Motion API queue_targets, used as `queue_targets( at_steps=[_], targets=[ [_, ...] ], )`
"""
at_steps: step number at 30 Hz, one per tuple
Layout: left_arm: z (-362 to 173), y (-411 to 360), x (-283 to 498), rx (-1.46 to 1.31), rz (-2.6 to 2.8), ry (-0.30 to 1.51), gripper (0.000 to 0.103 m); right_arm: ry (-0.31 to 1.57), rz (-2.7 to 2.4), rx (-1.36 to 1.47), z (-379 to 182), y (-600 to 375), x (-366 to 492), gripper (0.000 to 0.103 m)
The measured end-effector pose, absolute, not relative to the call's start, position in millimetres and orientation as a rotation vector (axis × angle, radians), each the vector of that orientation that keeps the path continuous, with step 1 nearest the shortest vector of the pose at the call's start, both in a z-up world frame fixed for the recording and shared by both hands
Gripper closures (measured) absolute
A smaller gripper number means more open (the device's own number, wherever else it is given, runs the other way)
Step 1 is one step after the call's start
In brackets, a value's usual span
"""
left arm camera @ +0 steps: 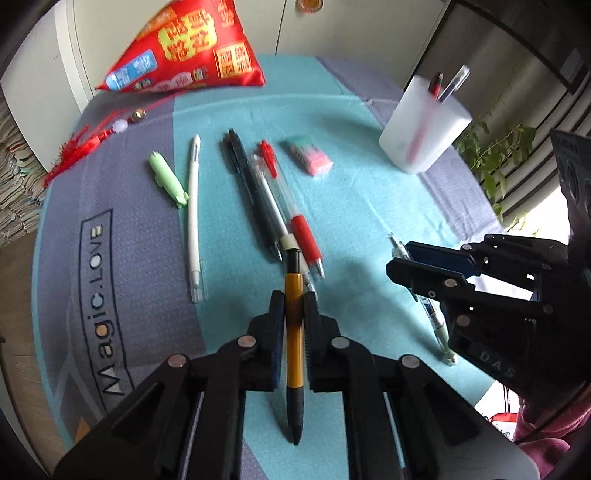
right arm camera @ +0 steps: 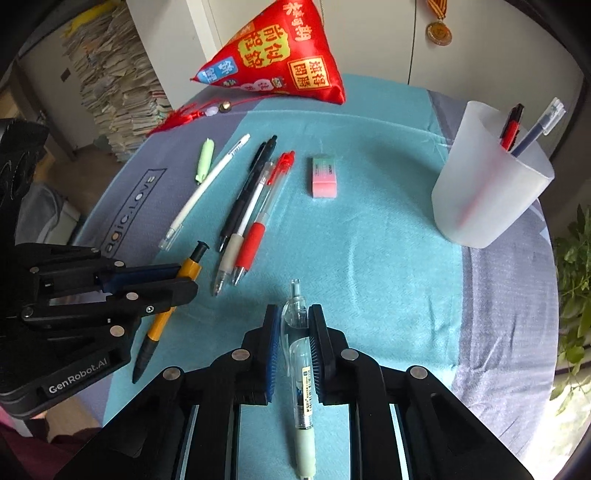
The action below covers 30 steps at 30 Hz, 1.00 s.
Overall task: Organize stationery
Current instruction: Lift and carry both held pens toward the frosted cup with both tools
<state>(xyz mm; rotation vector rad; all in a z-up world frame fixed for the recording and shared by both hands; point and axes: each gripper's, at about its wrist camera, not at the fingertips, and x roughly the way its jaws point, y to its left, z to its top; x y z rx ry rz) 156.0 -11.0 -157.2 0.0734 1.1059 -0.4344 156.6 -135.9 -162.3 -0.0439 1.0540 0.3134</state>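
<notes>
Two grippers, each clamped on one pen, on a teal cloth (left arm camera: pixel 369 206).

Left gripper (left arm camera: pixel 293 301): closed on yellow pen (left arm camera: pixel 294 332) lying flat, black tip toward camera. Right gripper (right arm camera: pixel 293 315): closed on clear pen (right arm camera: pixel 301 369) with pale green grip, also flat on cloth. Left wrist view only: full "Magic.LOVE" print (left arm camera: pixel 99 306). Right wrist view only: medal (right arm camera: pixel 439 31) on cabinet, paper stack (right arm camera: pixel 110 74), "GenRobot.AI" label on left gripper. Loose on cloth: white pen (left arm camera: pixel 194 218), one; black pen (left arm camera: pixel 247 184), one; grey-grip pen (right arm camera: pixel 240 236), one; red pen (left arm camera: pixel 291 210), one; green cap-like piece (left arm camera: pixel 168 179), one; eraser (left arm camera: pixel 309 155), one. Frosted cup (left arm camera: pixel 424 129), far right: two pens inside. Red pouch (left arm camera: pixel 184 48), one, at far edge.
</notes>
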Motion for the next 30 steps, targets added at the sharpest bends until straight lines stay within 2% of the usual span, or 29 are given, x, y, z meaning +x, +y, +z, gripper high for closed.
queue_targets(
  at_steps=[15,30],
  targets=[
    [-89.7,-33.3,131.5,0.102,-0.525,0.931,0.095,0.818,0.261,0.083,-86.1,-183.1,111.8,0.087],
    [-12.3,-105.4,187.6,0.137,-0.594,0.773,0.095,0.653,0.094,0.222,-35.1,-256.6,105.1,0.089]
  ],
)
